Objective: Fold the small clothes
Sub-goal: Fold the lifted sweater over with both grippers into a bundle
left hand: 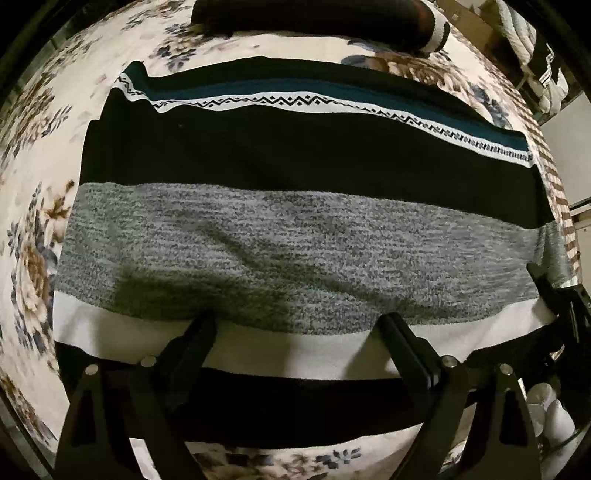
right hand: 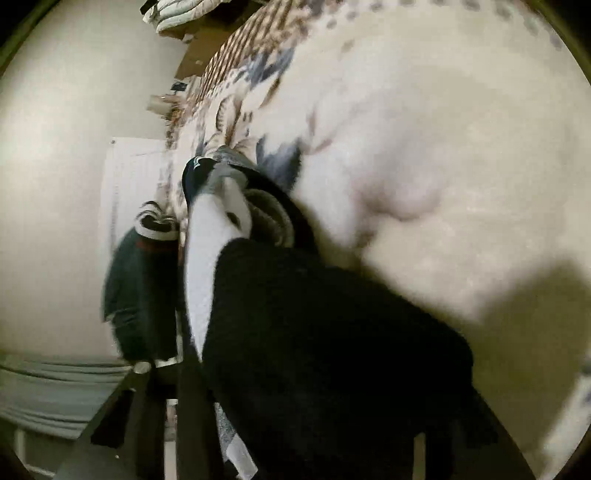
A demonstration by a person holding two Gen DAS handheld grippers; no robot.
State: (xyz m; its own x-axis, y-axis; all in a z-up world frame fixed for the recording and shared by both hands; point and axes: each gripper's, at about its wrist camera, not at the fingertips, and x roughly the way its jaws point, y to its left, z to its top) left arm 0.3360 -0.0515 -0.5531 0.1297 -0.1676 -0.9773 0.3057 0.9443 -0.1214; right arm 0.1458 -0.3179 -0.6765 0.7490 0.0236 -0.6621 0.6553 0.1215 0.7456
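Note:
A striped knit sweater (left hand: 295, 236), banded black, grey, white and teal with a zigzag trim, lies spread flat on a floral bedspread (left hand: 33, 206). My left gripper (left hand: 299, 332) hangs just above its near white band, jaws open wide and holding nothing. At the sweater's right edge the black body of the right gripper (left hand: 565, 314) shows. In the blurred right wrist view, bunched black cloth of the sweater (right hand: 314, 350) covers my right gripper (right hand: 291, 332), which is shut on it. One finger (right hand: 192, 406) shows; the pads are hidden by the fabric.
A dark garment with a white cuff (left hand: 314, 22) lies at the bed's far edge. Folded textiles (left hand: 517, 29) are stacked beyond the far right corner. A dark green garment (right hand: 140, 295) hangs beside the bed, in front of a pale wall and a white door (right hand: 133, 173).

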